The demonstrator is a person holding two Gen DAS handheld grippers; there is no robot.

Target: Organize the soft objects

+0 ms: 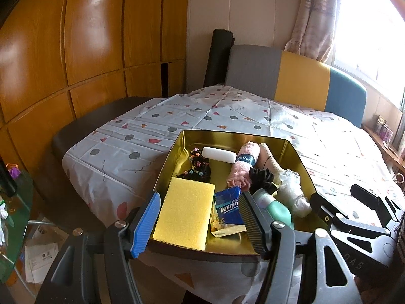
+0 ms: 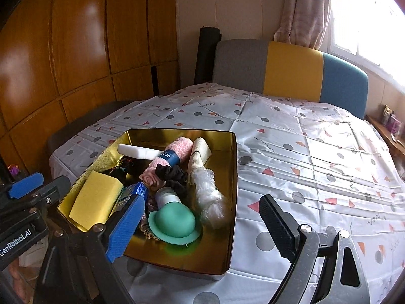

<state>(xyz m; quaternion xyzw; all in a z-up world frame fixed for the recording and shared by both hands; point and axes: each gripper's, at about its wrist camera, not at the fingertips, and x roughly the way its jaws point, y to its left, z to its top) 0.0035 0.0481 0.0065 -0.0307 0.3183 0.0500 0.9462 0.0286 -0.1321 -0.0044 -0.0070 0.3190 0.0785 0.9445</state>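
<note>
With both the left gripper and right gripper released and empty above the near end of the gold tin, whose soft items lie just ahead of the jaws, the person should lower onto one item, such as the yellow sponge, squarely before closing.

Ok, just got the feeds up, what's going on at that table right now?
A person holds a gripper in each hand over a gold tin on the patterned tablecloth. The tin already holds soft items: a yellow sponge, a rolled pink towel, a black scrunchie, a tissue pack, a green silicone bottle and a clear plastic bundle. The left gripper and right gripper are both open; neither holds anything.
</note>
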